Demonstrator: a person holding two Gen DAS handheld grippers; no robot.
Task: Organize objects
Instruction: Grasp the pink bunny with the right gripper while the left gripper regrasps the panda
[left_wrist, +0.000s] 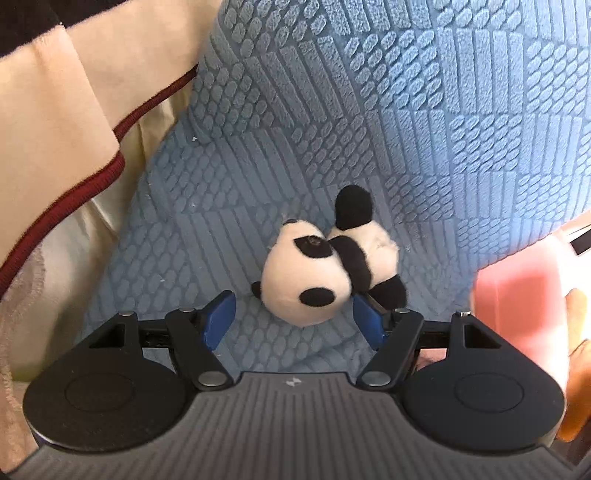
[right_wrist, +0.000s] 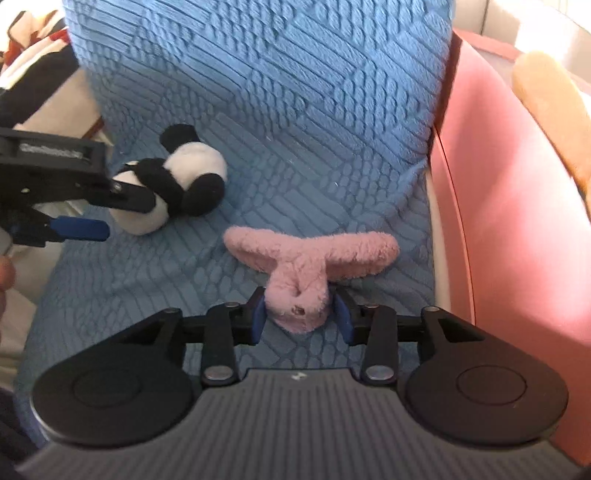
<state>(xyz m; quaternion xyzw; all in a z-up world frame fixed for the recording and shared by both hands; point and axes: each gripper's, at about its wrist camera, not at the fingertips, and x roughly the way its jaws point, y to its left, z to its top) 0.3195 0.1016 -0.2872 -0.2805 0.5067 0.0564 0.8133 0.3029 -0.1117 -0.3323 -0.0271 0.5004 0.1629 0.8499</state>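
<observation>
Panda (left_wrist: 314, 273) is lying on the blue cover (left_wrist: 406, 110), at twelve o'clock from your left gripper (left_wrist: 295, 314), whose jaws are standing apart with the toy's head just ahead of them, one blue pad (left_wrist: 221, 317) clear of it. At three o'clock from the panda, the pink plush (right_wrist: 306, 269) is sitting between your right gripper's (right_wrist: 301, 314) pads; whether they are pressing it, I cannot tell. Farther at three o'clock, a pink cushion (right_wrist: 509, 221) is standing.

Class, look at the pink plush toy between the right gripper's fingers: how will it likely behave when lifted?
The pink plush toy looks soft and fuzzy, so it probably squashes under grip. Its two long ears splay flat on the blue cover, so they would likely dangle. It seems light and unlikely to slip.
</observation>
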